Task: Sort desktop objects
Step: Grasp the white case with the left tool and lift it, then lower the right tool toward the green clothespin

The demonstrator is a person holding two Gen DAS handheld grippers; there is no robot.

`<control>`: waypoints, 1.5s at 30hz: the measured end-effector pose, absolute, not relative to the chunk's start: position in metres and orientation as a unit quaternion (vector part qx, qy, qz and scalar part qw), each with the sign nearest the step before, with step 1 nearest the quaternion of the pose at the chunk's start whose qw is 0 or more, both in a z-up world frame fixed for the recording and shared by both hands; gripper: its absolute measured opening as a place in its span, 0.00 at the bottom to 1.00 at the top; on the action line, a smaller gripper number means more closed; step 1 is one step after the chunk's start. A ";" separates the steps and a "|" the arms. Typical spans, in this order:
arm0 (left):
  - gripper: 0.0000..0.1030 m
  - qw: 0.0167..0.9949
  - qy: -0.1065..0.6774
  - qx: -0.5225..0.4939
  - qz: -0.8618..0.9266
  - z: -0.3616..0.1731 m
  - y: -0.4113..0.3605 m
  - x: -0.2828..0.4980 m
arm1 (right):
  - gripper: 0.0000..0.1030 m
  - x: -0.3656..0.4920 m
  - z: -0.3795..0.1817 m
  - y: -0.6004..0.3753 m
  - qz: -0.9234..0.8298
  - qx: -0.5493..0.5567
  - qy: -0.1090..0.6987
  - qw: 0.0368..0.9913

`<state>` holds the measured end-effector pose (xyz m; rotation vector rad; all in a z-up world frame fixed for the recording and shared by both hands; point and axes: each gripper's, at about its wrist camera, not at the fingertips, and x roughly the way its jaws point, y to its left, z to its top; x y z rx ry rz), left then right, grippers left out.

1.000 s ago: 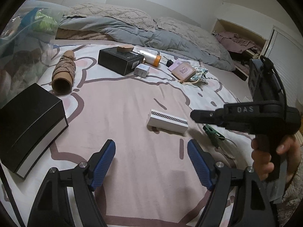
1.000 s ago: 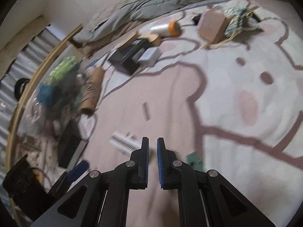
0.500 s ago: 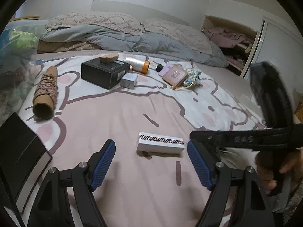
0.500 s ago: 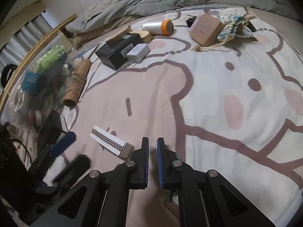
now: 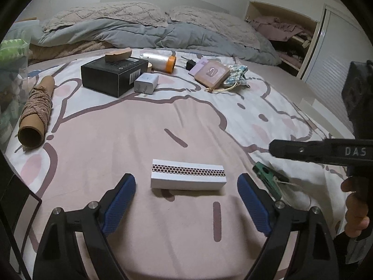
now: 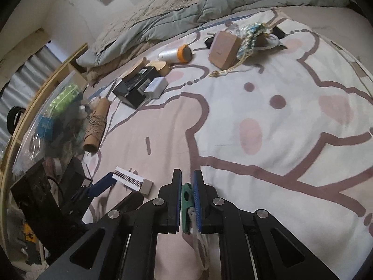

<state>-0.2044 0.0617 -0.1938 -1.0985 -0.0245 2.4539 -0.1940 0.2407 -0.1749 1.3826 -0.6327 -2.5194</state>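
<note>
left wrist view: the left gripper [image 5: 186, 194] is seen from behind, its blue pads [image 5: 120, 198] spread wide and opening further. a long white rectangular box with a black honeycomb strip [image 5: 188, 177] lies flat on the pink-and-white cartoon-print bedsheet [image 5: 139, 126], in the gap between the fingers but nearer their tips; neither pad is touching it. a green clip with a white cord [image 5: 268, 178] lies just right of the box. above the clip the right gripper [image 5: 274, 148] is seen side-on, carried by a hand [image 5: 355, 210] at the right edge. further back a black cardboard box [image 5: 112, 75] is noted with a wooden piece on top and a white plug adapter [image 5: 146, 83] against its front. a cardboard tube wound with brown twine [image 5: 36, 114] lies at the left. a white spool with an orange end [image 5: 160, 60] and a tan square case [image 5: 212, 73] lie near the grey duvet [image 5: 139, 32].

right wrist view: the right gripper [image 6: 187, 180] is pressed nearly together. the green clip [image 6: 186, 200] is seen between the fingers, back from the tips; whether it is pinched or lying beneath cannot be told. the white box [image 6: 132, 180] lies to the left, with a blue pad of the left gripper at its far end. a clear plastic bag of mixed items [image 6: 46, 121] is noted at the left edge.
</note>
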 end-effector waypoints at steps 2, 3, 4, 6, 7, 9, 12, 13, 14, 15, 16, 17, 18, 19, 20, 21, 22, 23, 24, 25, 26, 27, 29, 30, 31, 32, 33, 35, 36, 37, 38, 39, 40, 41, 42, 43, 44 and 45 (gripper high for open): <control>0.87 0.220 -0.004 -0.402 0.889 -0.196 0.064 -0.206 | 0.20 -0.193 -0.175 0.245 -0.852 0.464 -0.223 0.093; 0.87 0.218 -0.002 -0.404 0.888 -0.197 0.065 -0.207 | 0.43 -0.192 -0.175 0.247 -0.853 0.463 -0.226 0.087; 0.87 0.215 0.000 -0.407 0.888 -0.198 0.066 -0.208 | 0.58 -0.191 -0.175 0.249 -0.854 0.462 -0.227 0.080; 0.86 0.212 0.002 -0.408 0.888 -0.199 0.067 -0.209 | 0.77 -0.189 -0.173 0.252 -0.858 0.455 -0.228 0.069; 0.86 0.211 0.003 -0.408 0.888 -0.199 0.068 -0.210 | 0.77 -0.188 -0.172 0.253 -0.858 0.453 -0.232 0.068; 0.82 0.206 0.006 -0.408 0.890 -0.199 0.067 -0.209 | 0.77 -0.188 -0.174 0.255 -0.858 0.453 -0.236 0.062; 0.71 0.201 0.001 -0.406 0.891 -0.198 0.064 -0.209 | 0.84 -0.191 -0.180 0.257 -0.857 0.459 -0.232 0.046; 0.69 0.200 -0.002 -0.406 0.892 -0.198 0.063 -0.209 | 0.89 -0.192 -0.181 0.257 -0.856 0.460 -0.231 0.043; 0.66 0.199 -0.004 -0.406 0.892 -0.197 0.061 -0.209 | 0.95 -0.194 -0.183 0.259 -0.856 0.461 -0.232 0.040; 0.66 0.199 -0.006 -0.406 0.892 -0.196 0.060 -0.209 | 0.95 -0.194 -0.185 0.260 -0.855 0.461 -0.233 0.038; 0.66 0.198 -0.007 -0.405 0.893 -0.196 0.058 -0.208 | 0.95 -0.195 -0.186 0.261 -0.854 0.464 -0.233 0.035; 0.66 0.196 -0.006 -0.404 0.894 -0.195 0.058 -0.206 | 0.95 -0.197 -0.189 0.263 -0.852 0.468 -0.232 0.027; 0.66 0.194 -0.004 -0.404 0.894 -0.194 0.058 -0.205 | 0.95 -0.197 -0.190 0.264 -0.851 0.471 -0.230 0.021; 0.66 0.192 -0.001 -0.404 0.894 -0.194 0.057 -0.203 | 0.95 -0.199 -0.193 0.266 -0.850 0.475 -0.226 0.011; 0.66 0.191 0.000 -0.405 0.894 -0.193 0.056 -0.200 | 0.95 -0.200 -0.195 0.267 -0.850 0.479 -0.221 0.003; 0.66 0.190 0.002 -0.405 0.895 -0.193 0.055 -0.198 | 0.95 -0.201 -0.196 0.268 -0.850 0.480 -0.215 -0.005; 0.66 0.188 0.003 -0.406 0.894 -0.192 0.054 -0.195 | 0.95 -0.202 -0.197 0.269 -0.852 0.481 -0.206 -0.016; 0.66 0.187 0.005 -0.407 0.894 -0.192 0.054 -0.193 | 0.95 -0.203 -0.197 0.269 -0.855 0.480 -0.197 -0.025; 0.66 0.187 0.009 -0.408 0.893 -0.191 0.053 -0.189 | 0.97 -0.204 -0.196 0.269 -0.860 0.477 -0.178 -0.042; 0.66 0.186 0.013 -0.410 0.893 -0.190 0.052 -0.187 | 1.00 -0.206 -0.195 0.267 -0.864 0.475 -0.154 -0.059; 0.66 0.185 0.016 -0.410 0.893 -0.190 0.052 -0.185 | 1.00 -0.207 -0.196 0.266 -0.866 0.475 -0.141 -0.065; 0.66 0.184 0.020 -0.411 0.893 -0.190 0.051 -0.181 | 1.00 -0.209 -0.198 0.263 -0.867 0.479 -0.124 -0.068; 0.66 0.182 0.027 -0.414 0.892 -0.189 0.050 -0.175 | 1.00 -0.211 -0.201 0.261 -0.864 0.486 -0.118 -0.060; 0.66 0.180 0.030 -0.415 0.891 -0.189 0.049 -0.171 | 1.00 -0.211 -0.203 0.260 -0.862 0.490 -0.120 -0.055; 0.66 0.179 0.032 -0.418 0.890 -0.188 0.047 -0.167 | 1.00 -0.212 -0.204 0.260 -0.861 0.492 -0.118 -0.052; 0.66 0.178 0.033 -0.419 0.890 -0.187 0.047 -0.164 | 1.00 -0.212 -0.204 0.259 -0.861 0.493 -0.115 -0.053; 0.66 0.176 0.034 -0.421 0.889 -0.186 0.045 -0.159 | 1.00 -0.213 -0.206 0.259 -0.860 0.495 -0.111 -0.055; 0.66 0.173 0.034 -0.425 0.888 -0.186 0.043 -0.155 | 1.00 -0.214 -0.209 0.257 -0.858 0.499 -0.101 -0.060; 0.66 0.171 0.034 -0.428 0.887 -0.187 0.043 -0.152 | 1.00 -0.214 -0.209 0.255 -0.859 0.499 -0.096 -0.064; 0.66 0.171 0.034 -0.430 0.886 -0.188 0.043 -0.151 | 1.00 -0.214 -0.210 0.254 -0.860 0.498 -0.090 -0.068; 0.66 0.168 0.035 -0.431 0.886 -0.190 0.043 -0.150 | 1.00 -0.215 -0.211 0.253 -0.860 0.498 -0.087 -0.069; 0.66 0.167 0.035 -0.431 0.886 -0.191 0.043 -0.149 | 1.00 -0.215 -0.212 0.252 -0.861 0.497 -0.082 -0.071; 0.66 0.165 0.034 -0.430 0.887 -0.192 0.043 -0.148 | 1.00 -0.214 -0.213 0.251 -0.862 0.495 -0.078 -0.073; 0.66 0.164 0.032 -0.428 0.888 -0.192 0.042 -0.147 | 1.00 -0.215 -0.214 0.250 -0.863 0.495 -0.075 -0.075; 0.66 0.163 0.029 -0.427 0.889 -0.193 0.041 -0.146 | 1.00 -0.215 -0.214 0.249 -0.863 0.495 -0.072 -0.076; 0.66 0.162 0.025 -0.425 0.890 -0.193 0.040 -0.145 | 1.00 -0.215 -0.214 0.250 -0.863 0.494 -0.072 -0.076; 0.66 0.161 0.016 -0.423 0.892 -0.194 0.038 -0.144 | 1.00 -0.215 -0.215 0.251 -0.863 0.494 -0.074 -0.075; 0.66 0.161 0.012 -0.424 0.891 -0.195 0.038 -0.144 | 1.00 -0.215 -0.215 0.252 -0.863 0.493 -0.078 -0.073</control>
